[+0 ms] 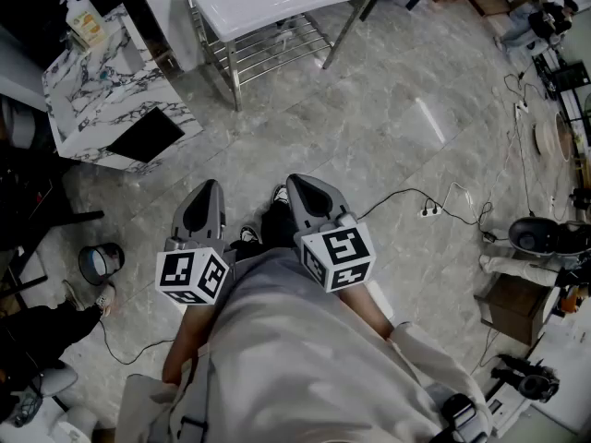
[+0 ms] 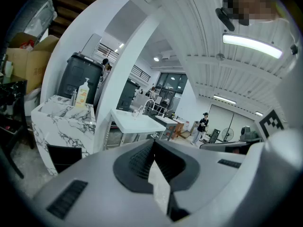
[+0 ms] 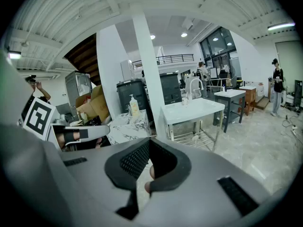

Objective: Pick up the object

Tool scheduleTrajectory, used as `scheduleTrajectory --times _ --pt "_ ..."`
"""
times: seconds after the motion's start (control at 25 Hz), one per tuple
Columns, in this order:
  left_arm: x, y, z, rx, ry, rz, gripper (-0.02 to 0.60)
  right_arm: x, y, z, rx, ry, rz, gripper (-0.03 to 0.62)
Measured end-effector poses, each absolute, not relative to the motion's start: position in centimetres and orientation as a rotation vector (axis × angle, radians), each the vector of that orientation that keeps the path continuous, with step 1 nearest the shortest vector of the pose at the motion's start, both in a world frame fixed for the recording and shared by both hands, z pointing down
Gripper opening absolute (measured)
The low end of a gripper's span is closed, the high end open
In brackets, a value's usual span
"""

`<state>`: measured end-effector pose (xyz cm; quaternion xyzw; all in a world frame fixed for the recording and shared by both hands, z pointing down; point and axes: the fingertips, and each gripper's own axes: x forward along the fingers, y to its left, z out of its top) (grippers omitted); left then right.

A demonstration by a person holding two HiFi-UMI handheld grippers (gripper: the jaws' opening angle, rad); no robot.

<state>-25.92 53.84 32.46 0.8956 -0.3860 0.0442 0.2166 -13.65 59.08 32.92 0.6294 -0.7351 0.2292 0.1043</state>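
1. The left gripper (image 1: 210, 186) is held low in front of the person's body, over the floor (image 1: 388, 127), and points forward.
2. In its own view the left jaws are clenched, tips touching, with nothing between them.
3. The right gripper (image 1: 297, 181) is just beside the left one, a little ahead of it, and points the same way.
4. In its own view the right jaws are also clenched tip to tip and grasp nothing.
5. A marble cabinet (image 1: 106, 100) stands ahead and to the left, well apart from both grippers.
6. A bottle (image 1: 85, 21) stands upright at the far left corner of the cabinet top.
7. A white sink (image 1: 240, 3) on a metal frame stands to the right of the cabinet, at the head view's top edge.
8. A dark bucket (image 1: 100, 262) sits on the floor to the left of the left gripper.
9. A white power strip (image 1: 429, 212) lies with its cable on the floor to the right of the right gripper.
10. Which of these is the thing to pick up I cannot tell; neither gripper touches any of them.
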Motion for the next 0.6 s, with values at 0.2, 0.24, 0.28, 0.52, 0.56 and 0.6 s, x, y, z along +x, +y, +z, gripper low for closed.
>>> scheduleTrajectory --times 0.2,0.24,0.28,0.52,0.56,0.6 --pt "-23.4 51.3 32.5 2.499 -1.071 0.122 0.002 -11.2 56.4 33.1 1.855 -2.171 0.674 0.009" --pt "-23.0 50.8 32.5 2.503 -1.075 0.127 0.002 -10.7 55.9 33.2 1.853 -2.171 0.675 0.009" --pt "-22.5 50.3 32.5 2.506 -1.079 0.132 0.002 -10.2 55.5 33.2 1.852 -2.172 0.677 0.009" --pt "-19.7 47.3 32.5 2.518 -1.088 0.152 0.002 -7.0 52.7 33.4 1.86 -2.204 0.747 0.009" --pt "-19.1 46.9 32.5 2.52 -1.087 0.157 0.002 -6.5 52.3 33.4 1.858 -2.217 0.758 0.009" --pt "-18.5 46.5 32.5 2.522 -1.086 0.162 0.002 -5.9 51.9 33.4 1.857 -2.226 0.764 0.009"
